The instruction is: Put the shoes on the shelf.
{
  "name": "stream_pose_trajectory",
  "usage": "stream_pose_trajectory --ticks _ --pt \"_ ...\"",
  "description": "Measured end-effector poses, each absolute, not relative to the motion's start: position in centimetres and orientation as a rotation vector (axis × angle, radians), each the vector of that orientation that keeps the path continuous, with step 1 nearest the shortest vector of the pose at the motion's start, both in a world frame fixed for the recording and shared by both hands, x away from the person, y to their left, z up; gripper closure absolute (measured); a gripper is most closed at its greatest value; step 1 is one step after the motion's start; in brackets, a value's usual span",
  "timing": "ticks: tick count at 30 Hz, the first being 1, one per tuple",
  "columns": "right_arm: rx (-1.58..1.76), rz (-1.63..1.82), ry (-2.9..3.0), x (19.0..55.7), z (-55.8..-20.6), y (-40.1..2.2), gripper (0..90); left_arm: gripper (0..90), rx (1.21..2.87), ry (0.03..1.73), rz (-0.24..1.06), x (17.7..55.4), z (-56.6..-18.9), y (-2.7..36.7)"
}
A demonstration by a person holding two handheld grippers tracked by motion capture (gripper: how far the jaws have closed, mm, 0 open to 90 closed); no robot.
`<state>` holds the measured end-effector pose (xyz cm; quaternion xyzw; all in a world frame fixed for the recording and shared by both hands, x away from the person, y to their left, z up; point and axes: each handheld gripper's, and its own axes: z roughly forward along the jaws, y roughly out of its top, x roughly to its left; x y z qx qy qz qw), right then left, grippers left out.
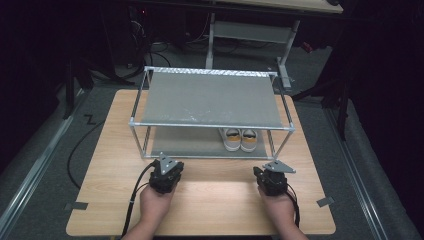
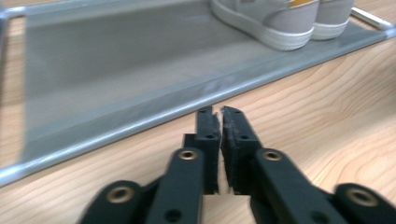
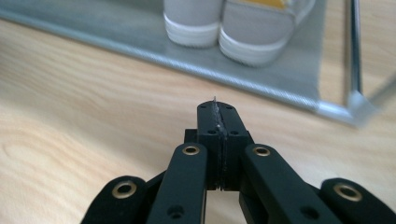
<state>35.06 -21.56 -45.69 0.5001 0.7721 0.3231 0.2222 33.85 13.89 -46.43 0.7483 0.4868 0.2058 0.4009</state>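
Observation:
A pair of grey shoes point(image 1: 240, 139) with white soles stands on the lower shelf of a metal-framed shoe rack point(image 1: 212, 98), towards its right end. In the left gripper view the shoes point(image 2: 280, 21) sit at the upper right, in the right gripper view the shoes point(image 3: 233, 28) stand straight ahead. My left gripper point(image 1: 161, 165) hovers over the table in front of the rack's left half, its jaws shut with nothing between them point(image 2: 220, 114). My right gripper point(image 1: 260, 172) is in front of the rack's right half, shut and empty point(image 3: 215, 106).
The rack stands on a wooden table point(image 1: 100, 175) and fills its far half. Its grey top shelf point(image 1: 210, 100) hangs over the lower shelf point(image 2: 116, 70). A rack corner post point(image 3: 355, 56) stands at the right. Tape marks point(image 1: 76, 206) lie near the table's front corners.

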Motion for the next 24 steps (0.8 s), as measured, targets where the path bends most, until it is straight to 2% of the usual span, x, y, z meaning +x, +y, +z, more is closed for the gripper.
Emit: stream_pose_trajectory --ticks 5,6,8,10,12,13,15,17,20,24 --pt "1.409 0.867 2.111 33.1 -45.0 -24.1 89.6 89.5 1.933 1.262 0.572 32.0 -46.1 19.2" --pt "1.421 0.865 2.103 32.7 -44.9 -24.8 89.4 88.0 1.945 1.271 0.569 31.6 -46.1 20.6" --pt "1.441 0.863 2.075 31.9 -44.7 -26.1 85.7 78.2 1.972 1.279 0.541 31.0 -46.6 22.4" --pt "1.465 0.869 2.062 31.4 -44.9 -27.1 71.0 64.2 2.017 1.285 0.523 30.5 -47.7 24.1" --pt "1.496 0.892 2.065 31.2 -45.6 -28.2 51.3 48.9 2.052 1.345 0.487 31.0 -48.1 25.2" --pt "1.493 0.927 2.079 31.3 -46.2 -28.7 39.4 40.1 2.015 1.379 0.493 31.1 -47.9 25.6" --pt "1.458 0.954 2.116 31.8 -46.7 -29.5 22.6 35.2 1.914 1.411 0.494 31.2 -47.6 26.3" --pt "1.471 0.977 2.093 32.0 -47.0 -29.8 15.5 28.1 1.846 1.431 0.456 31.2 -47.5 26.6" --pt "1.504 0.881 2.015 32.2 -47.3 -29.7 14.1 16.6 1.854 1.412 0.471 31.1 -47.3 26.3" --pt "1.544 0.877 1.958 32.3 -47.0 -29.9 14.0 13.8 1.867 1.385 0.488 31.0 -47.1 25.8"
